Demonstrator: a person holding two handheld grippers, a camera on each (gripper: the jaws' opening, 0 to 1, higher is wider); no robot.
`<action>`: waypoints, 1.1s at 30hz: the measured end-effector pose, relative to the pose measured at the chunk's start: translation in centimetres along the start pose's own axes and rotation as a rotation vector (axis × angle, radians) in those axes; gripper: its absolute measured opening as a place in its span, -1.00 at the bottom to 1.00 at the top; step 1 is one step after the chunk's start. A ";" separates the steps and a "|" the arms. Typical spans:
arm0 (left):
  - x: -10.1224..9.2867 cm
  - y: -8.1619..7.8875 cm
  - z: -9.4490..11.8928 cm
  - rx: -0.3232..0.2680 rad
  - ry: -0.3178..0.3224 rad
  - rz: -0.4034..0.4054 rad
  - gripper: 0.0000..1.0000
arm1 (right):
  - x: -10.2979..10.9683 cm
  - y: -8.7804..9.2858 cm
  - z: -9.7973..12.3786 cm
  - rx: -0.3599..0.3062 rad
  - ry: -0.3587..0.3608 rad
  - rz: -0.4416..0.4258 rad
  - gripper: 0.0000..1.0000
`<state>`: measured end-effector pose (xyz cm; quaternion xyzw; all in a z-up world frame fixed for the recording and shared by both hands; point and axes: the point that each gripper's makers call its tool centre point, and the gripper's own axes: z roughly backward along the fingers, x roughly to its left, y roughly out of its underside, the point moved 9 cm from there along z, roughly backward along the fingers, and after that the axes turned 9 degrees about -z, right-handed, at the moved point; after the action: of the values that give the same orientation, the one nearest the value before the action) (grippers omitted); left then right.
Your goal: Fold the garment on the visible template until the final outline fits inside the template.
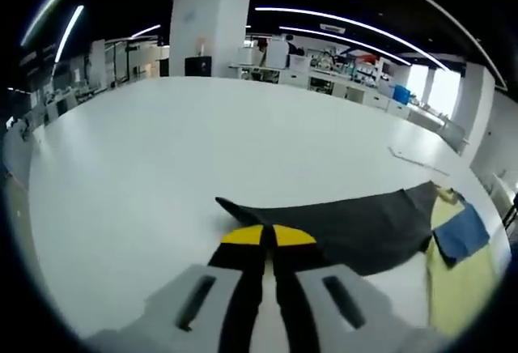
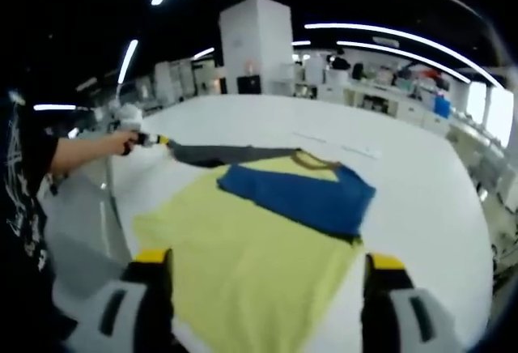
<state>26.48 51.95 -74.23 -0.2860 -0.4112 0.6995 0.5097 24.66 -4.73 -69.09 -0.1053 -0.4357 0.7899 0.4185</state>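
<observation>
Garment lies on your tabletop; your left tongs pinch its dark sleeve, your right tongs gape, empty.

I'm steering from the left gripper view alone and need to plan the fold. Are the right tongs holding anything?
Observer: No. The right tongs stand open over the near hem of the yellow shirt, gripping nothing.
Operator: I see a bit of blue at my edge. How does it lie?
Observer: The blue sleeve lies folded across the shirt's chest.
Operator: And my grey sleeve?
Observer: The grey sleeve runs out sideways from the shoulder to the left tongs, off the shirt's body.
</observation>
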 end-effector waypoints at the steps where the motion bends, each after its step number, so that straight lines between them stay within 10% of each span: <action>1: -0.3 -0.3 -0.2 -0.006 0.007 -0.002 -1.00 | -0.1 0.1 0.0 0.005 0.001 -0.005 0.94; 33: -13.0 -6.3 -0.6 -0.098 0.306 -0.143 -1.00 | -0.4 1.8 0.2 -0.010 -0.002 -0.058 0.98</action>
<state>34.13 40.65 -69.36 -0.3835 -0.3818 0.5890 0.6002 23.74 -5.64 -70.44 -0.0941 -0.4429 0.7753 0.4403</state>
